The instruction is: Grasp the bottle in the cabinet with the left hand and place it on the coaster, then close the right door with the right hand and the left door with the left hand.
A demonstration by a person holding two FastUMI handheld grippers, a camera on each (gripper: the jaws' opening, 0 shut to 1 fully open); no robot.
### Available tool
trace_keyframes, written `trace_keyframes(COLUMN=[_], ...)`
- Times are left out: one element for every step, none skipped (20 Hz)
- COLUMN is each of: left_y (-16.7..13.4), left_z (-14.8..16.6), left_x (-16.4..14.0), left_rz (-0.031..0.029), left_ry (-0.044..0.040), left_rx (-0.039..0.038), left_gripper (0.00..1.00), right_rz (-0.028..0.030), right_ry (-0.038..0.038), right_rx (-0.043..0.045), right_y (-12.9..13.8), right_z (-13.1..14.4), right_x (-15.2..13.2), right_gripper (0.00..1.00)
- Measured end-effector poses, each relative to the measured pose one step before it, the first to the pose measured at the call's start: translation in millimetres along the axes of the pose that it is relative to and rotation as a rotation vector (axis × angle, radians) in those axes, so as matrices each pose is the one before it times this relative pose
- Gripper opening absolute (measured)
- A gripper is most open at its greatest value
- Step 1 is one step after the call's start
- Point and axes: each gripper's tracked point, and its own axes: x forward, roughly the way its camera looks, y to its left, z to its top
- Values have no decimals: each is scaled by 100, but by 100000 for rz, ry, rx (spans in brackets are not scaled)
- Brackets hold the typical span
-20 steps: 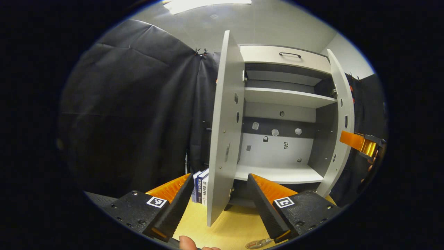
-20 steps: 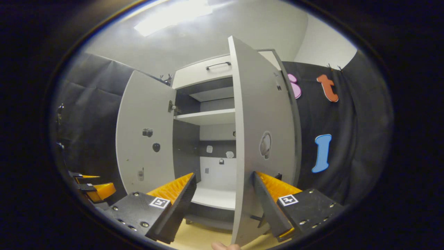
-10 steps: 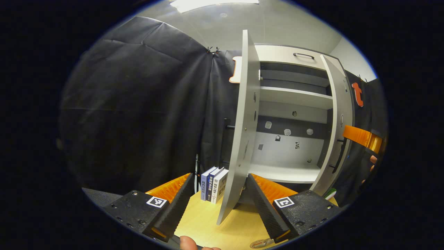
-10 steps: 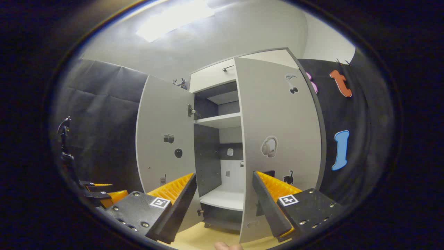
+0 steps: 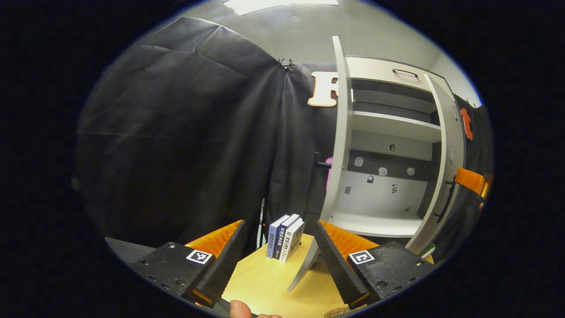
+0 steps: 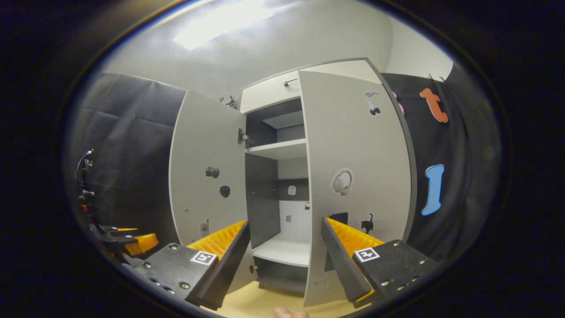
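The grey cabinet (image 5: 379,194) stands on the wooden table with its lower shelf (image 6: 282,249) bare. Its left door (image 5: 340,145) hangs open and shows edge-on. That door's lower corner sits between the fingers of my left gripper (image 5: 278,260), close by the right finger; the gripper is open and holds nothing. The right door (image 6: 357,176) is swung most of the way shut, its stickered face toward my right gripper (image 6: 284,260), which is open and empty just in front of it. In the left gripper view, the right gripper (image 5: 472,181) is beside the right door (image 5: 443,168). A small green-and-white object (image 5: 426,250) peeks out at that door's foot.
Three books (image 5: 284,236) stand upright on the table (image 5: 265,282) left of the cabinet. A closed drawer with a handle (image 5: 404,73) tops the cabinet. The left gripper (image 6: 128,243) shows low at the far left of the right gripper view, beyond the open left door (image 6: 207,168).
The right door swung from edge-on to nearly shut, mostly in the first half second. The left gripper's view has turned left, so the left door and cabinet have slid right and the books are now uncovered.
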Motion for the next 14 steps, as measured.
trace_keyframes(left_y=[469,409,580,393,167,148,206,218,35,-95,-139,-137,-236,-270], left_z=[43,-1,568,70,-35,-18,132,129,-31,-80,-196,-179,-179,-167], left_x=[406,465,274,544,150,292,598,603,538,424,445,460,356,361], left_rz=[599,760,677,615,443,336,37,-213,-329,-552,-521,-905,-884,-1015], left_ry=[5,-192,-277,-314,-157,20,-53,-54,65,254,215,572,583,377], left_rx=[-23,157,243,118,-46,-169,-160,-102,33,114,142,210,162,77], left_gripper=[96,96,97,97,93,96,96,93,96,96,96,96,96,97], right_rz=[-359,-390,-360,-295,-378,-516,-688,-846,-812,-776,-728,-759,-885,-936], right_ry=[-115,-177,-222,-306,-515,-588,-481,-478,-513,-359,-116,32,-11,-133], right_rx=[170,419,627,643,484,147,-140,-261,-177,-79,-109,-315,-504,-593], right_y=[-74,-116,-47,-37,-77,-132,-97,-200,-188,-131,-109,-182,-219,-234], right_z=[47,0,106,135,182,174,150,118,121,87,-49,-38,-14,2], right_x=[239,175,132,154,187,150,84,121,37,36,-44,-11,-16,-23], right_gripper=[98,93,93,93,93,93,93,93,93,93,93,93,93,93])
